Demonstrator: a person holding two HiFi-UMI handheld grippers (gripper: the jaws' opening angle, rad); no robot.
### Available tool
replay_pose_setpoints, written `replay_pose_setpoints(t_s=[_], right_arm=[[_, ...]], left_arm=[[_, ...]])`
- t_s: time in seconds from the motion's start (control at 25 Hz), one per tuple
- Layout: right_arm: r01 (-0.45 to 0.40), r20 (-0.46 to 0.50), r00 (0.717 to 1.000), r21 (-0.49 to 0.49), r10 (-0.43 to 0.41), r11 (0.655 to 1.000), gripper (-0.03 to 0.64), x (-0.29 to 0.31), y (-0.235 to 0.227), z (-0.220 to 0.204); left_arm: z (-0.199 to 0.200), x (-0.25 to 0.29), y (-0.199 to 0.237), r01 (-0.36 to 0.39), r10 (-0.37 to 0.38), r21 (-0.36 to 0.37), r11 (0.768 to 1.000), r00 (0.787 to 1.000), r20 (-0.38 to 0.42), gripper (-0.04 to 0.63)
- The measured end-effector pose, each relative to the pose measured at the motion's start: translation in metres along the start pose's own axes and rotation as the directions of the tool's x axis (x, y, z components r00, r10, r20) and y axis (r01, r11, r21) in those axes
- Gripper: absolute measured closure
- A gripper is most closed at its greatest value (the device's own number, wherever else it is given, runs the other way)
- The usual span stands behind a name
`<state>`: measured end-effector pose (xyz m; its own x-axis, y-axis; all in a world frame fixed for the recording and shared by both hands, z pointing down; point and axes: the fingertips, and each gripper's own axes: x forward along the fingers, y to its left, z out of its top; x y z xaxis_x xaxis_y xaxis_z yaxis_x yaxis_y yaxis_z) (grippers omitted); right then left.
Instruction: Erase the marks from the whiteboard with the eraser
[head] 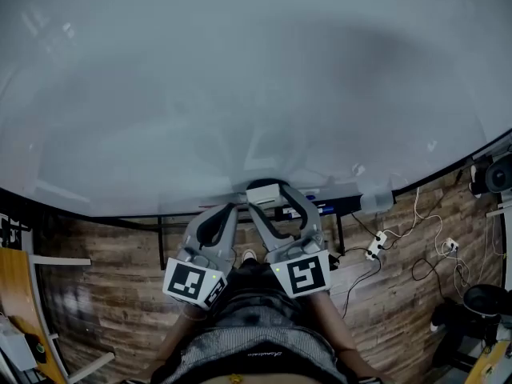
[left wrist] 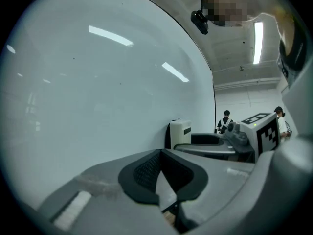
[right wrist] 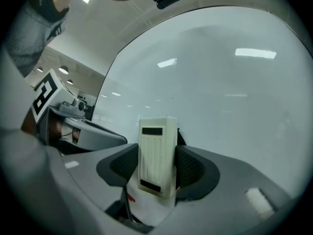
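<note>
The whiteboard (head: 240, 86) fills the upper head view, pale and glossy; I make out no clear marks on it. My right gripper (head: 270, 206) is shut on a white block eraser (head: 265, 192), which is held upright at the board's lower edge. In the right gripper view the eraser (right wrist: 156, 155) stands between the dark pads (right wrist: 193, 168) with the board right behind it. My left gripper (head: 227, 212) hangs just left of it, shut with nothing in it; its pads (left wrist: 144, 173) meet at the tips. From the left gripper view the eraser (left wrist: 180, 132) shows beside the board (left wrist: 98, 92).
A tray with markers (head: 324, 208) runs under the board's bottom edge. On the wooden floor lie a power strip and cables (head: 376, 250), with a black bin (head: 488, 298) at right and a wooden panel (head: 20, 294) at left. People (left wrist: 226, 120) stand far off.
</note>
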<state>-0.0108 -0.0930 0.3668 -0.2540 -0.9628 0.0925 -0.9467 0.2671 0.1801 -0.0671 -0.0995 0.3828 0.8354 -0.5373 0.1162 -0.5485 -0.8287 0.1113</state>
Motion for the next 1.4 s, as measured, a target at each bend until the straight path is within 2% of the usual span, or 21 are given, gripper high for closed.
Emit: replay_pose_setpoints(t_s=[0.2,0.4,0.6,0.8,1.08,1.4], right_arm=[[0.026,-0.002,1.0,0.002,-0.026,1.0,0.373,0.001,0.002,-0.003],[0.041,0.007,0.999,0.001,-0.041,0.999,0.371,0.003,0.003,-0.004],[0.015,0.018,1.0,-0.001,-0.015,1.0,0.371,-0.004,0.0,-0.004],[-0.025,0.031,0.999,-0.02,0.026,0.999,0.371,-0.013,-0.014,-0.005],[-0.056,0.026,0.998,-0.031,0.057,0.998,0.373,-0.042,-0.064,-0.013],[-0.078,0.034,0.996,-0.035,0.079,0.996,0.373,-0.07,-0.106,-0.021]], left_arm=[[-0.01,0.004,0.0,0.057,-0.057,-0.004,0.998,0.998,0.0,0.592],[-0.021,0.005,0.003,0.078,-0.078,-0.008,0.997,0.997,-0.024,0.592],[-0.024,0.011,-0.011,0.092,-0.09,0.025,0.995,0.995,-0.051,0.592],[-0.021,0.028,-0.023,0.054,-0.054,0.004,0.999,0.998,-0.044,0.592],[-0.025,0.058,-0.056,-0.015,0.014,-0.023,1.0,0.999,-0.051,0.592],[-0.017,0.092,-0.1,-0.048,0.047,-0.034,0.998,0.999,-0.024,0.592]])
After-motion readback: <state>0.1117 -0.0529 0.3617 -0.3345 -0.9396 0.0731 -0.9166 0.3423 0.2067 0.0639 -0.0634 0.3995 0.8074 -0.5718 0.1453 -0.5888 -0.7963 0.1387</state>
